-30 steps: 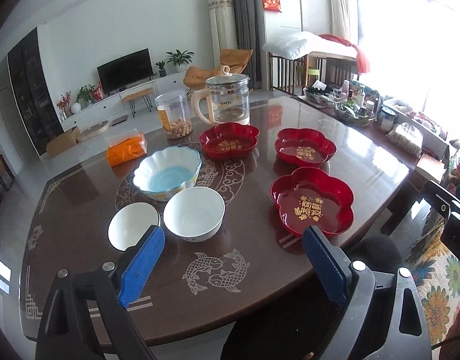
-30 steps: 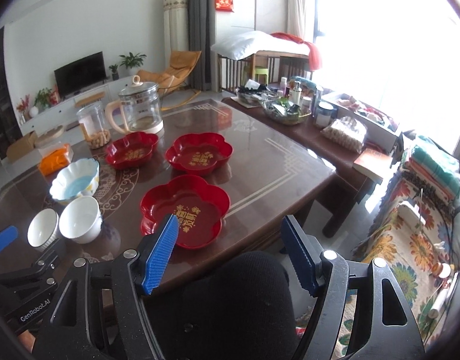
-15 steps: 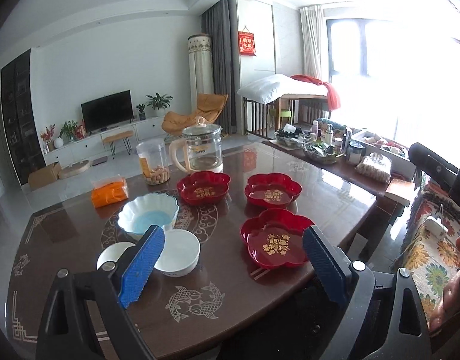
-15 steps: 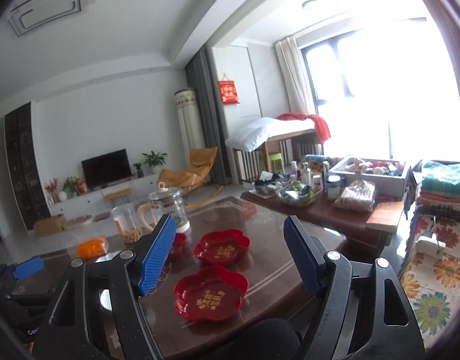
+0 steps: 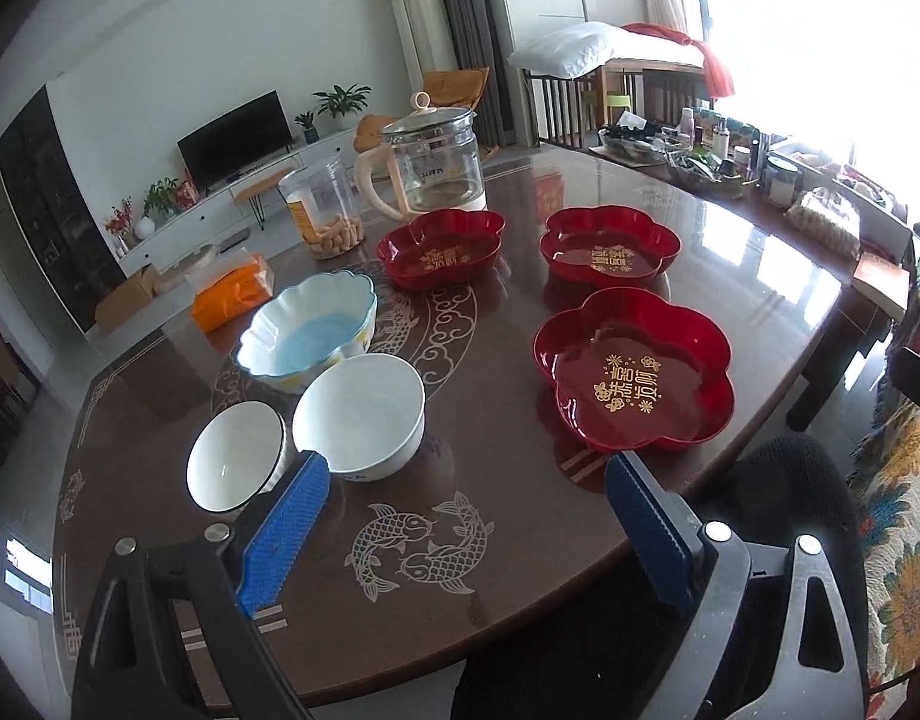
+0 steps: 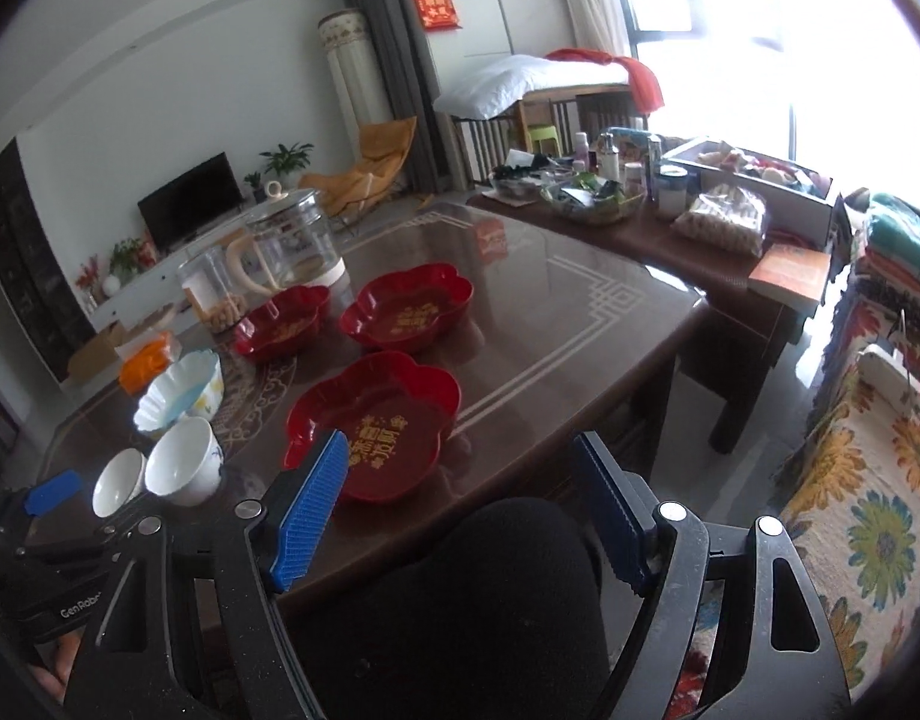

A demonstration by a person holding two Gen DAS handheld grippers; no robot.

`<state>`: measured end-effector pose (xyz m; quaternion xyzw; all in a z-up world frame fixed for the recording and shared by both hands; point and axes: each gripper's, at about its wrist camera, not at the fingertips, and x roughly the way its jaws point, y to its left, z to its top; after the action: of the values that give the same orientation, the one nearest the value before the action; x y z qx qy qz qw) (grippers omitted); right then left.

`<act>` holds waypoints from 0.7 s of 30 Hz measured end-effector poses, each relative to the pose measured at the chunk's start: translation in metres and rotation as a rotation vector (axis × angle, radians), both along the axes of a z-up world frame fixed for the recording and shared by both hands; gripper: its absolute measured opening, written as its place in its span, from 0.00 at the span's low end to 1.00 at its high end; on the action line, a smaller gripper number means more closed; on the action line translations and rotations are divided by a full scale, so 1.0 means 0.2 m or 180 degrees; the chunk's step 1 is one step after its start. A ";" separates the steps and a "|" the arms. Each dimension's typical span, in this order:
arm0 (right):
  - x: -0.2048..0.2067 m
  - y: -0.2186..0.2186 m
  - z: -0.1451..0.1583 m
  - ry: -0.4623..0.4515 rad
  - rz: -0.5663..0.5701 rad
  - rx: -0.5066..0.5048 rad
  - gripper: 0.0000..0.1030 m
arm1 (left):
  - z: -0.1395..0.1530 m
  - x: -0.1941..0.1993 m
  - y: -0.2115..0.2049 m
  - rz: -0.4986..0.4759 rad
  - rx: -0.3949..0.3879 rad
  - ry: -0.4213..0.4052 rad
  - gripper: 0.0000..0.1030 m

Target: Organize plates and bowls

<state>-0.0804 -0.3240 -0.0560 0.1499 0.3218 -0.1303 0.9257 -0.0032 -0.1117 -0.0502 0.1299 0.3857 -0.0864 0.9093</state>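
Note:
Three red flower-shaped plates sit on the brown table: a near one [image 5: 634,372], a far right one [image 5: 610,246] and a far left one [image 5: 441,249]. Left of them stand a small white bowl [image 5: 234,456], a larger white bowl [image 5: 360,414] and a scalloped bowl with a blue inside [image 5: 309,339]. My left gripper [image 5: 466,495] is open and empty above the table's near edge, just short of the white bowls. My right gripper [image 6: 460,474] is open and empty, near the front plate [image 6: 375,420]; the bowls [image 6: 180,468] lie to its left.
A glass kettle [image 5: 429,165], a clear jar of snacks [image 5: 327,213] and an orange packet [image 5: 234,294] stand at the table's far side. A lower side table [image 6: 640,222] crowded with bottles and bags lies to the right. A black chair back [image 6: 490,588] is below.
Both grippers tilted up toward the room half a second ago and have now dropped back down toward the table. Plates and bowls have not moved.

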 end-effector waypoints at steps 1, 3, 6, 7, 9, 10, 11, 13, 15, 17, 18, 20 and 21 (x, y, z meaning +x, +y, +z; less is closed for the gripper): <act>0.00 -0.01 -0.01 0.0041 -0.0022 -0.0023 0.78 | -0.01 0.02 0.00 0.0011 -0.0010 0.0038 0.90; 0.01 -0.02 -0.02 0.0114 -0.0058 -0.0074 0.78 | -0.02 0.06 0.00 0.0033 -0.0016 0.0112 0.90; 0.04 -0.03 -0.04 0.0166 -0.0086 -0.0143 0.78 | -0.04 0.12 -0.02 0.0071 0.0012 0.0174 0.90; 0.05 -0.03 -0.04 0.0167 -0.0081 -0.0149 0.78 | -0.04 0.14 -0.03 0.0083 0.0036 0.0198 0.90; 0.06 -0.04 -0.05 0.0166 -0.0074 -0.0165 0.78 | -0.06 0.18 -0.04 0.0125 0.0089 0.0282 0.90; 0.06 -0.04 -0.05 0.0167 -0.0078 -0.0175 0.78 | -0.06 0.20 -0.04 0.0142 0.0089 0.0364 0.90; 0.07 -0.05 -0.06 0.0165 -0.0083 -0.0184 0.78 | -0.07 0.21 -0.04 0.0129 0.0042 0.0460 0.90; 0.08 -0.05 -0.06 0.0152 -0.0090 -0.0191 0.78 | -0.06 0.23 -0.04 0.0070 -0.0054 0.0572 0.90; 0.09 -0.06 -0.07 0.0167 -0.0092 -0.0204 0.78 | -0.03 0.25 -0.04 -0.0074 -0.0271 0.0661 0.90; 0.12 -0.07 -0.08 0.0227 -0.0061 -0.0210 0.78 | 0.04 0.30 -0.03 -0.0217 -0.0666 0.0709 0.90; 0.14 -0.08 -0.09 0.0260 -0.0038 -0.0202 0.78 | 0.08 0.33 -0.02 -0.0230 -0.0839 0.0651 0.90; 0.18 -0.10 -0.09 0.0311 -0.0024 -0.0194 0.78 | 0.15 0.40 -0.02 -0.0205 -0.1071 0.0370 0.91; 0.21 -0.12 -0.08 0.0321 -0.0016 -0.0191 0.78 | 0.17 0.45 -0.01 -0.0173 -0.1130 0.0256 0.91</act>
<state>-0.0394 -0.3482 -0.0724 0.1162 0.3637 -0.1497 0.9121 0.0861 -0.1145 -0.0163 -0.0258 0.3968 -0.1828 0.8992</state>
